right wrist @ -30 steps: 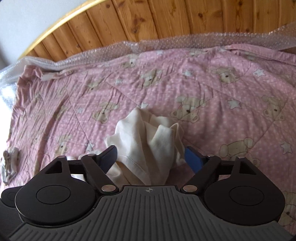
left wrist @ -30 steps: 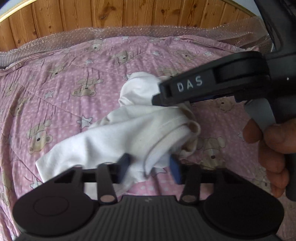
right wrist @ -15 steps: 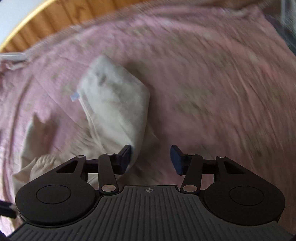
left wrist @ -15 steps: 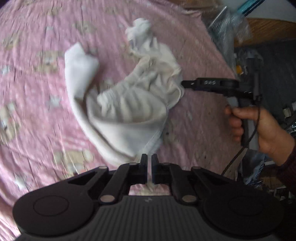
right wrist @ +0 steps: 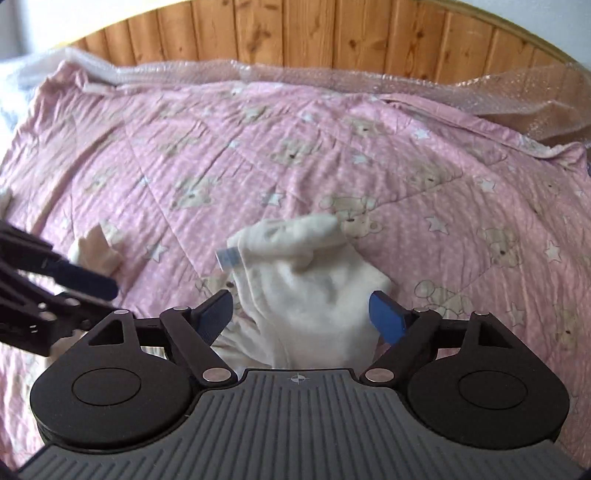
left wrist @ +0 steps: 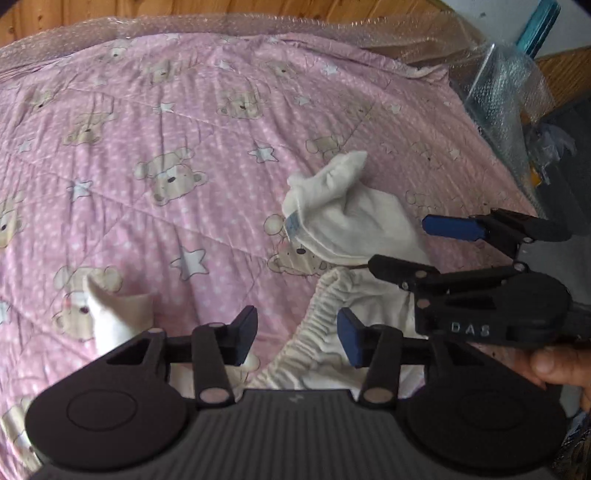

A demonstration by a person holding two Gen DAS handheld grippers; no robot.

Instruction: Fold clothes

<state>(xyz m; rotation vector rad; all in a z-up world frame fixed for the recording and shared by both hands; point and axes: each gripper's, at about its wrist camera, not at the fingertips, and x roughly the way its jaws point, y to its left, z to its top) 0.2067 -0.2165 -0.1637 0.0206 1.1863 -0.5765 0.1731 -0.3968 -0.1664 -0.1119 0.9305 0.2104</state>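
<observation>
My left claw (left wrist: 297, 339) hangs with its jaws just parted, nothing pinched, the elastic hem of the white garment (left wrist: 343, 225) lying on the pink bear-print quilt (left wrist: 147, 155) just under the gap. My right claw (right wrist: 301, 314), its jaws freshly spread wide, straddles the garment's bunched upper part without pressing it. One white corner (left wrist: 118, 314) pokes up left of my left claw. The wooden headboard (right wrist: 295, 33) lies beyond.

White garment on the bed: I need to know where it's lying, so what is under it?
Under the white garment lies a pink bear-and-star quilt. What the quilt covers cannot be seen.
</observation>
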